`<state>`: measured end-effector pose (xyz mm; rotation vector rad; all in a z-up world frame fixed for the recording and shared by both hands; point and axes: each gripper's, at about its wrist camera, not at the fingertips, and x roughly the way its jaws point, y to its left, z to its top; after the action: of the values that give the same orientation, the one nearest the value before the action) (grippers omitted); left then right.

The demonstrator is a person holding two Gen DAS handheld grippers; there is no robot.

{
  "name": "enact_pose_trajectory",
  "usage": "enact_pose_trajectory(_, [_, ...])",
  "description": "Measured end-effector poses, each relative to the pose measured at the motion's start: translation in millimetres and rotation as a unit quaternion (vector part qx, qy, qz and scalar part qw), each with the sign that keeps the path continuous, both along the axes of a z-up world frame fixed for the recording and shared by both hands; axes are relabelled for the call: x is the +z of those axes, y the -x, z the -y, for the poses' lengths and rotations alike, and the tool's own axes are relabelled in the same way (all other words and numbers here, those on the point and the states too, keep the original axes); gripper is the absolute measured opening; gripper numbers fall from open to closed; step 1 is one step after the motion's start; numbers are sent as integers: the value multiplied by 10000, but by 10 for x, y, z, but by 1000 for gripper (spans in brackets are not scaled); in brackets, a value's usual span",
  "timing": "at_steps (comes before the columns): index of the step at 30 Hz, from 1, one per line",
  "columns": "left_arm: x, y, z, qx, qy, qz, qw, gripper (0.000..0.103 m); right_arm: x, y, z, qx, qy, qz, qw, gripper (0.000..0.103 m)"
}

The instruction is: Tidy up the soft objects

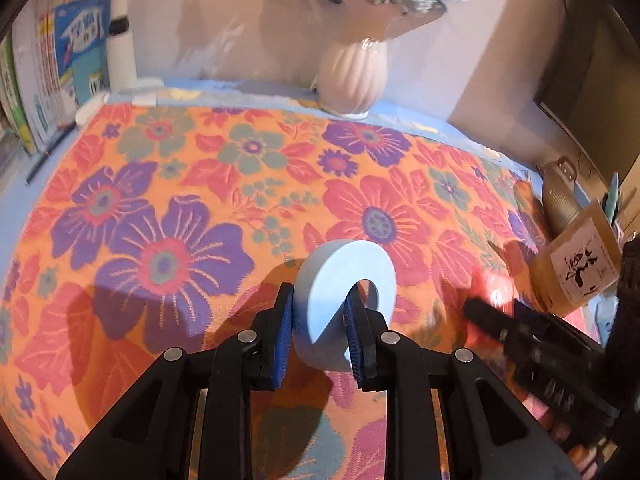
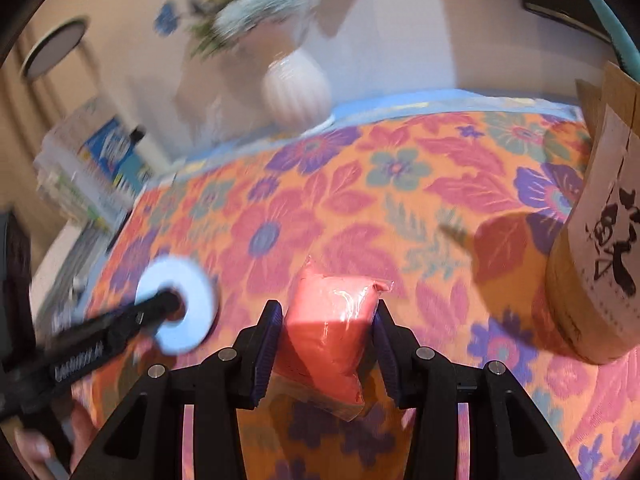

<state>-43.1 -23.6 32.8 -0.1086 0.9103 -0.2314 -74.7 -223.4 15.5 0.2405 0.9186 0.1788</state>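
So both hands are loaded right now – the left gripper [image 1: 320,332] has its jaws clamped on a pale blue foam ring [image 1: 344,280], one blue pad on the outer rim and the other poking through the hole, low centre of the left wrist view. The right gripper [image 2: 326,346] has its jaws squeezed on a pink plastic-wrapped soft pouch [image 2: 328,332], low centre of its own view. Both things look like they're held clear above the orange floral tablecloth [image 1: 200,200] on the table, though I can't be sure the pouch's lower corner isn't brushing it

What I'd worry about:

- the ring is only pinched through one side of its wall, so foam that squishy could twist or swing in the jaws if the hand moves fast – the background is smeared, so I'd guess it is moving
- the pouch is slippery film and sits crooked between the pads, bulging out below. It could slide out downward
- the brown cardboard box with a black drawing [image 2: 600,248] is close at the right edge, easy to clip
- the white ribbed vase of flowers [image 1: 352,76] stands at the far edge, top centre, and looks tippy if either hand swings that way
- the two grippers are near each other, so they could bump
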Motion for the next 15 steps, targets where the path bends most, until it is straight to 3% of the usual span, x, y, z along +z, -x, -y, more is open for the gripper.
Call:
enact_pose_trajectory(1, [23, 32, 19, -16, -60, 45, 10000, 24, 12, 53, -41, 167, 102, 47, 9998, 44])
enact_pose_trajectory(3, [39, 55, -6, -34, 1, 80, 10000, 44, 16, 107, -92, 396, 179, 100, 9990, 52])
enact_pose_trajectory(4, [43, 60, -42, -36, 78, 80, 9999, 50, 7, 110, -118, 487, 199, 73, 9986, 63])
enact_pose_trajectory(6, [59, 109, -116, -55, 88, 193, 9998, 90, -2, 102, -133, 520, 244, 80, 9983, 66])
enact_pose_trajectory(9, [90, 206, -176, -58, -121, 442, 9989, 93, -19, 100, -91, 540, 82, 42, 9985, 67])
enact_pose_trajectory(13, [106, 175, -125, -300, -332, 443, 9980, 93, -32, 108, -22, 365, -36, -55, 9993, 81])
enact_pose_trajectory(15, [64, 112, -39, -378, -539, 464, 9968, 93, -45, 114, -9, 289, -18, -151, 9995, 82])
